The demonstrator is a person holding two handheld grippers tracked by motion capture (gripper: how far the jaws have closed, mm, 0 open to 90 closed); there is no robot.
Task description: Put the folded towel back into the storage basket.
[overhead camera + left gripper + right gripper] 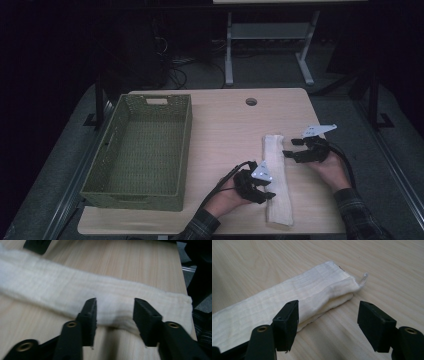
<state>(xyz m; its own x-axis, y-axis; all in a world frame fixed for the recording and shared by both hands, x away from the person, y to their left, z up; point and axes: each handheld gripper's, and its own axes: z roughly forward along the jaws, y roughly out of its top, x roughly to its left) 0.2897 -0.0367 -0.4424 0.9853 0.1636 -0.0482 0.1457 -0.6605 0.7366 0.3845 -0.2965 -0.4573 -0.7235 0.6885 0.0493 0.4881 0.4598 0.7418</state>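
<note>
A cream cloth (276, 175), folded into a long narrow strip, lies lengthwise on the wooden table (225, 135). My left gripper (269, 191) is at the strip's left edge near its near end. In the left gripper view, the left gripper (115, 303) stands open, its jaws apart just above the cloth (75, 290) with nothing pressed between the pads. My right gripper (288, 153) is at the strip's right edge near its far end. In the right gripper view, it (328, 306) is open beside the folded cloth end (319, 287), with one jaw over the cloth edge.
A green woven basket (185, 145) with nothing in it stands on the left half of the table. A round cable hole (251, 101) is near the far edge. Beyond the table are a desk frame (229, 55) and cables on the floor.
</note>
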